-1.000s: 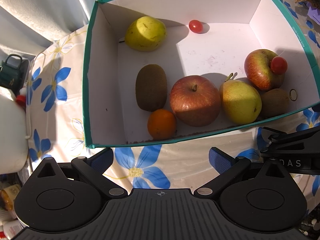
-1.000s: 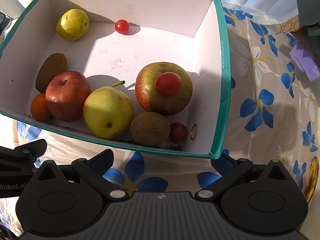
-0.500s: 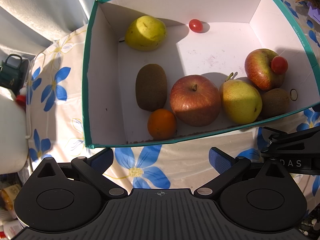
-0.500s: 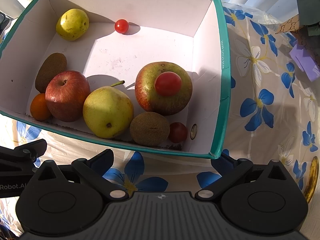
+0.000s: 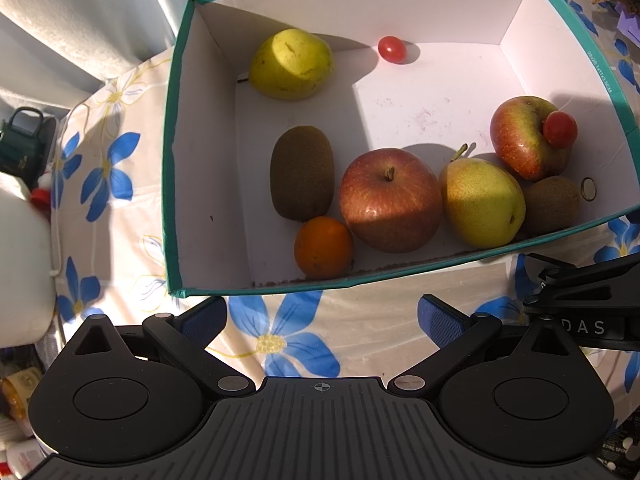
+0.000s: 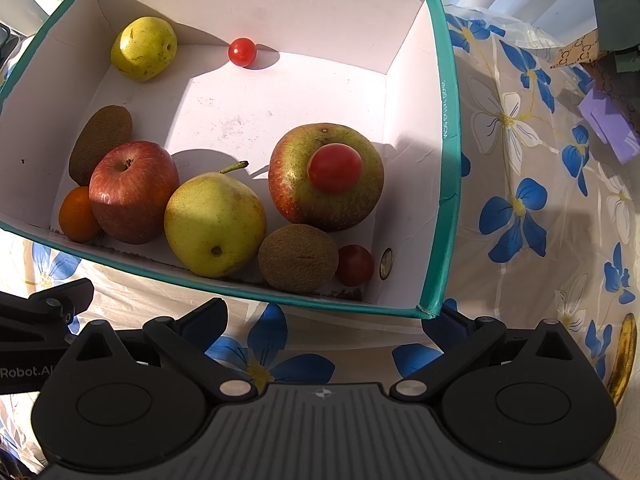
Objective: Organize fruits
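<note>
**Both tongs wide open, short of the fruit box**

My left gripper (image 5: pixel 322 312) and right gripper (image 6: pixel 326 316) both stand spread wide with nothing between the pads, held over the flowered tablecloth (image 5: pixel 296 340) just outside the near wall of the teal-rimmed box (image 6: pixel 438 160).

Fruit inside the box: red apple (image 5: pixel 390 200) near the middle front, touching a yellow-green pear (image 5: pixel 482 204) on one side and a small orange (image 5: pixel 323 246) on the other. Kiwi (image 5: pixel 302 179) lying long-ways by the orange. Second kiwi (image 6: pixel 298 258) in the near right corner, a cherry tomato (image 6: pixel 355 265) tucked beside it. Red-green apple (image 6: pixel 326 178) with another cherry tomato (image 6: pixel 335 168) in front of or on it; can't tell which. Yellow pear-like fruit (image 6: pixel 144 54) and a lone cherry tomato (image 6: pixel 242 52) by the far wall. A banana (image 6: pixel 624 356) lies outside on the cloth, at the right edge.

Stage unclear: this fits fruit already gathered in, or fruit about to be sorted out. So I won't name a pick.

For any grasp here: come in over the near wall, not through it. The cluster is packed, so drop pads on free sides, not into contact seams. Tomatoes are likely soft and rolly; close gently.
</note>
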Demonstrator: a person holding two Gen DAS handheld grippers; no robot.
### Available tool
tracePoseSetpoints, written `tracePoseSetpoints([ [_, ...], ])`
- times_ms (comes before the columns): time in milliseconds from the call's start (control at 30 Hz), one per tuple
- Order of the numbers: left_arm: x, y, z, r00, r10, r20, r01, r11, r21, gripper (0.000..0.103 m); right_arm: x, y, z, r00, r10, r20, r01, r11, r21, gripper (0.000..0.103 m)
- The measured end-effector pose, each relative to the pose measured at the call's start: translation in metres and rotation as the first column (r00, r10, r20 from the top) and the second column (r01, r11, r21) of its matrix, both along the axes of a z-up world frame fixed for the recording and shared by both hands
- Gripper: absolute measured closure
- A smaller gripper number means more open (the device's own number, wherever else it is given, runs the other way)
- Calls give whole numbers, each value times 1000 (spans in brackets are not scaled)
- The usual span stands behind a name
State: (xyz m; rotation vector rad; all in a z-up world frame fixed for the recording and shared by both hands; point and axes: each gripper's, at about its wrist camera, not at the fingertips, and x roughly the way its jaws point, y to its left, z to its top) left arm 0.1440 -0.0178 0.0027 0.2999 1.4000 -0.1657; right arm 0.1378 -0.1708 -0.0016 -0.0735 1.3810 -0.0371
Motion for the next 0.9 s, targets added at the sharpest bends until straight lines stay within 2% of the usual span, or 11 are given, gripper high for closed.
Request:
tracePoseSetpoints([
  [900,0,1,-1,1000,-3,-7,3,1000,0,0,0,-1,-2,1000,-14,-12,14,1000,-1,0],
])
